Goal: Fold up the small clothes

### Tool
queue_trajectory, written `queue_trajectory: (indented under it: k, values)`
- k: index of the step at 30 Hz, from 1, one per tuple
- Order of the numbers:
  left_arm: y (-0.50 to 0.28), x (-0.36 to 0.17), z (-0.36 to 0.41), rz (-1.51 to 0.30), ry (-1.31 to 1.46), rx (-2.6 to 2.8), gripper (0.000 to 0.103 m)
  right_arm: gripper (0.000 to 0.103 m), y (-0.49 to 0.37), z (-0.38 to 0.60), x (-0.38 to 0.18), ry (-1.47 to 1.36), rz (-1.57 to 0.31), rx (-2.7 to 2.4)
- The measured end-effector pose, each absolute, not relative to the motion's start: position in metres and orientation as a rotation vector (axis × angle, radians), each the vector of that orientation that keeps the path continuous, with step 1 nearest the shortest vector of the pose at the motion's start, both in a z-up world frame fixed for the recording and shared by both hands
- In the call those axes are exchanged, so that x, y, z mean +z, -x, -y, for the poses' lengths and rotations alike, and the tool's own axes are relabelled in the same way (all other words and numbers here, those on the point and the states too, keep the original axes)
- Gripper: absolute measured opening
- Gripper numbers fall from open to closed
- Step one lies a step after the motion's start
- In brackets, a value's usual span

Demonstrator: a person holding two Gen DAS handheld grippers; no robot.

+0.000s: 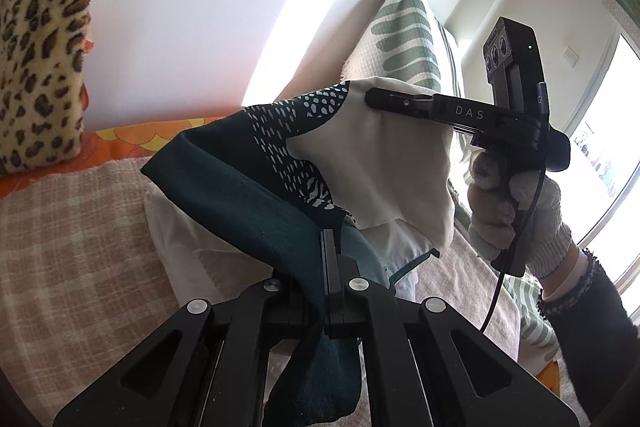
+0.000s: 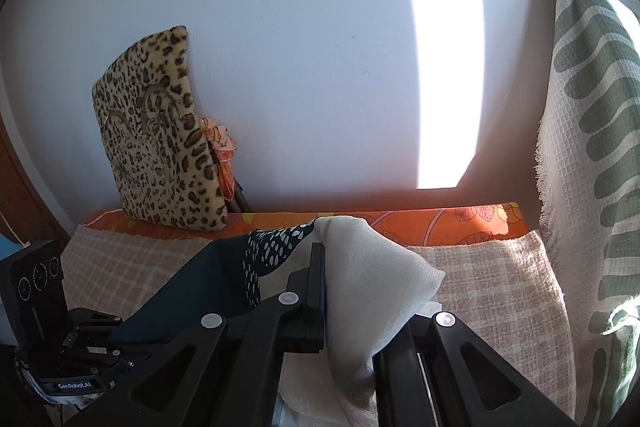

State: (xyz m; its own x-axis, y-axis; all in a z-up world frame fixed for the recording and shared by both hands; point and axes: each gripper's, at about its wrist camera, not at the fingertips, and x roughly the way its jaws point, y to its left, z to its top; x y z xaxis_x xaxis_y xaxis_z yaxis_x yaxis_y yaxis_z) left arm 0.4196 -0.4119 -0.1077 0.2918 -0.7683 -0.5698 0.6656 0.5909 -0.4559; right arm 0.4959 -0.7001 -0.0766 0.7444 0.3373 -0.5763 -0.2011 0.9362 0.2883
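Both grippers are clamped on one small garment (image 1: 280,163) — dark teal with white flecks and a cream part. The left gripper (image 1: 330,247) pinches its teal edge, the right gripper (image 2: 320,267) its cream corner, holding it stretched above the checked bed cover (image 2: 500,287), near the bed's wall-side edge.

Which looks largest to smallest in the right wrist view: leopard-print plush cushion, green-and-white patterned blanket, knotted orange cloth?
1. Green-and-white patterned blanket
2. Leopard-print plush cushion, though fisheye stretching near the edge makes this order unsure
3. Knotted orange cloth
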Motion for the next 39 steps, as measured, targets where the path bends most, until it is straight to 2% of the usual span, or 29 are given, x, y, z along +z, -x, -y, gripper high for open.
queue_trajectory:
  k: [7, 8, 11, 14, 16, 21, 24, 32, 39]
  values:
    - [-0.423, -0.131, 0.410, -0.888, 0.081, -0.905, 0.003, 0.002, -0.524, 0.716, -0.125, -0.262, -0.770, 0.313]
    - [-0.426, -0.133, 0.409, -0.898, 0.079, -0.891, 0.004, 0.008, -0.526, 0.720, -0.130, -0.264, -0.786, 0.293]
    - [-0.429, -0.137, 0.406, -0.903, 0.075, -0.854, 0.007, 0.038, -0.532, 0.737, -0.144, -0.266, -0.843, 0.181]
    - [-0.430, -0.142, 0.402, -0.909, 0.067, -0.827, 0.009, 0.038, -0.529, 0.753, -0.153, -0.254, -0.886, 0.070]
    - [-0.430, -0.142, 0.401, -0.905, 0.054, -0.798, 0.019, 0.038, -0.522, 0.760, -0.154, -0.256, -0.901, 0.039]
    - [-0.427, -0.140, 0.394, -0.896, 0.033, -0.767, 0.021, 0.041, -0.494, 0.761, -0.149, -0.159, -0.881, -0.033]
    - [-0.425, -0.139, 0.391, -0.887, -0.001, -0.702, 0.042, 0.042, -0.481, 0.752, -0.147, -0.107, -0.876, -0.031]
    - [-0.414, -0.158, 0.381, -0.944, -0.094, -0.641, 0.042, 0.045, -0.453, 0.737, -0.157, -0.050, -0.926, -0.014]
    - [-0.399, -0.141, 0.358, -0.927, -0.060, -0.621, 0.042, 0.045, -0.425, 0.751, -0.167, 0.002, -0.992, -0.103]
